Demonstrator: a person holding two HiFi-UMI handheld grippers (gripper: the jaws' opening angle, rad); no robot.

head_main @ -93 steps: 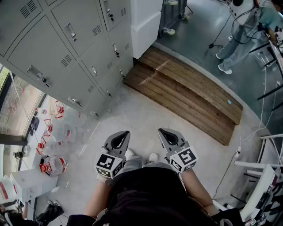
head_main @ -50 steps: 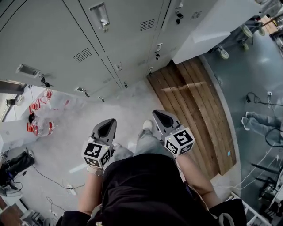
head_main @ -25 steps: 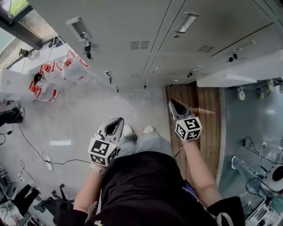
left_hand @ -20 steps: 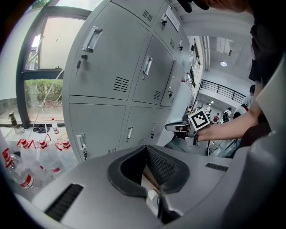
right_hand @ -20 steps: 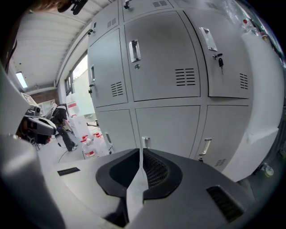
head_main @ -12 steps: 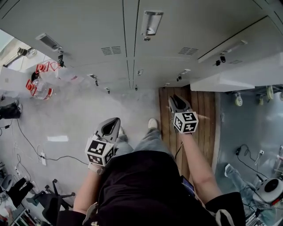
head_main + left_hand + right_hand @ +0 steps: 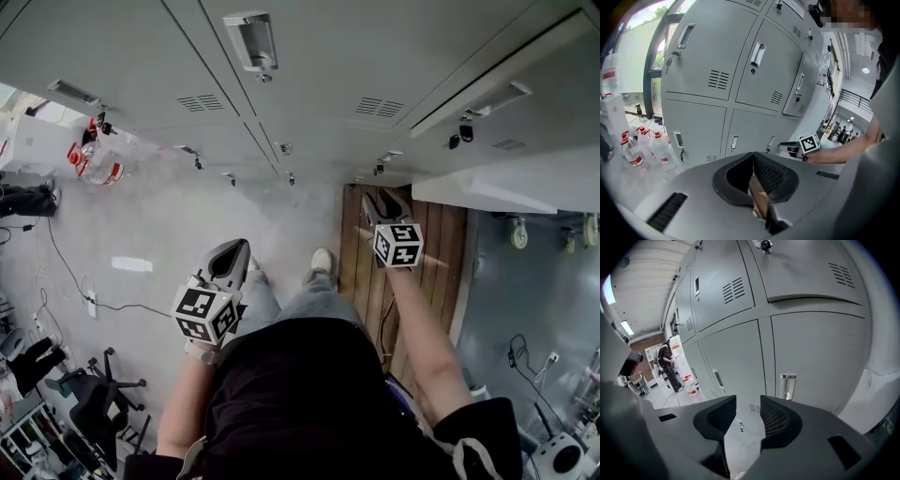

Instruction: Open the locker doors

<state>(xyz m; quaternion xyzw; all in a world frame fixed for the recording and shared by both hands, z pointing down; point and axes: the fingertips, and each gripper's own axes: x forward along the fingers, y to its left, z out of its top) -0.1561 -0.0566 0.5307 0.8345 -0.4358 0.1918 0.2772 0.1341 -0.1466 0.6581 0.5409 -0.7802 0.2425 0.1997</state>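
Head view: a person stands over a bank of grey lockers [image 7: 328, 66], seen steeply from above. They are closer to it than a few seconds ago.
Just changed: the right gripper [image 7: 382, 199] has reached forward and lower, over a wooden platform [image 7: 375, 281], toward the bottom row of doors. Its jaws, pressed together a second ago, have just been opening.
Right gripper view: the jaws are spread with nothing between them; only grey locker front shows in the gap. A metal door handle [image 7: 787, 386] sits just above the right-hand jaw, not yet touched.
Meaning for the task: this looks like the approach. No door is gripped yet, and the spreading jaws seem to be getting ready to take a handle.
Right arm pose: stretched forward with a bare forearm, gripper tilted downward toward a low door.
Left gripper [image 7: 234, 248]: held back beside the person's left leg, well apart from the lockers. Its jaws are pressed together and empty, pointing forward and down.
Locker doors: those facing the grippers look closed.
Also present: water bottles [image 7: 94, 164] on the floor at the left.
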